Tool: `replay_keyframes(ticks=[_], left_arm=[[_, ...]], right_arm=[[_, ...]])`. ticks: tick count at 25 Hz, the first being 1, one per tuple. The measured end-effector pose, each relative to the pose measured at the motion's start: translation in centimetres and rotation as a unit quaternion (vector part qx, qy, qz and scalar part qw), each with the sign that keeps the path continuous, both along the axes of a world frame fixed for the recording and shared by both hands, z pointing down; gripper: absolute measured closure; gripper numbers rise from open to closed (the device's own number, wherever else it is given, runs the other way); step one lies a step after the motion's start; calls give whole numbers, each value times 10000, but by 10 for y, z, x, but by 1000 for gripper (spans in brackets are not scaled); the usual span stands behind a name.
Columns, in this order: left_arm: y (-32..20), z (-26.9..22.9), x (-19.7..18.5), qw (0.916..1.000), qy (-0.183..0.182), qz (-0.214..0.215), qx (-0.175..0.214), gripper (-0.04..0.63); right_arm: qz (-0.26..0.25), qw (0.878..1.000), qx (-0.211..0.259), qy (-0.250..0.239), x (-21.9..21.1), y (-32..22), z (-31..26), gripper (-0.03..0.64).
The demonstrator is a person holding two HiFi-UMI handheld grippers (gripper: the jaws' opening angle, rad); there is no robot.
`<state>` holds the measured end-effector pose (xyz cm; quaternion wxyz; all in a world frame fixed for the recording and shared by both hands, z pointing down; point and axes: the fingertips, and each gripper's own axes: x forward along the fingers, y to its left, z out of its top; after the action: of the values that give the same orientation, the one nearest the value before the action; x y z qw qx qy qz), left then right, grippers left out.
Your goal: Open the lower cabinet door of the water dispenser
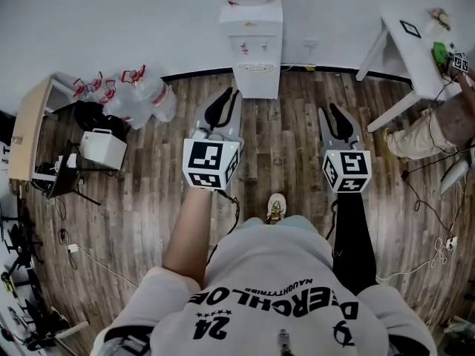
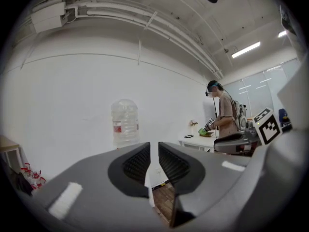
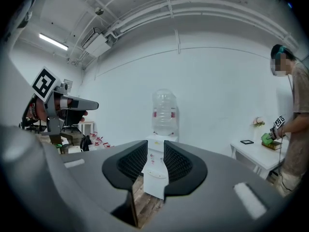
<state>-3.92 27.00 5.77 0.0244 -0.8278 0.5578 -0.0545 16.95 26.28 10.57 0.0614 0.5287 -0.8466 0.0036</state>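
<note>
Wooden floor is left bare in a wide strip between the water dispenser and the 2 tools, the left hand-held gripper and the right hand-held gripper. Left of the dispenser the wall side is blocked by a pile of empty bottles, a white box on a dark stand and a wooden panel. The right side is narrowed by a white desk and 1 person. Cables are strewn over the floor at right.
</note>
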Motion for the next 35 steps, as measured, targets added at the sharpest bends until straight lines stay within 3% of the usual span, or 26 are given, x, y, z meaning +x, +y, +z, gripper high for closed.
replay_keyframes(ticks=[17,35], left_arm=[[-66,2,2,9996,-49,-262,19,541],[-96,1,-14,9989,72,-457,50,541]], right_arm=[[-322,9994,72,35,4,-79,0,532],[-521,9985,141,9,-10,-114,2,528]])
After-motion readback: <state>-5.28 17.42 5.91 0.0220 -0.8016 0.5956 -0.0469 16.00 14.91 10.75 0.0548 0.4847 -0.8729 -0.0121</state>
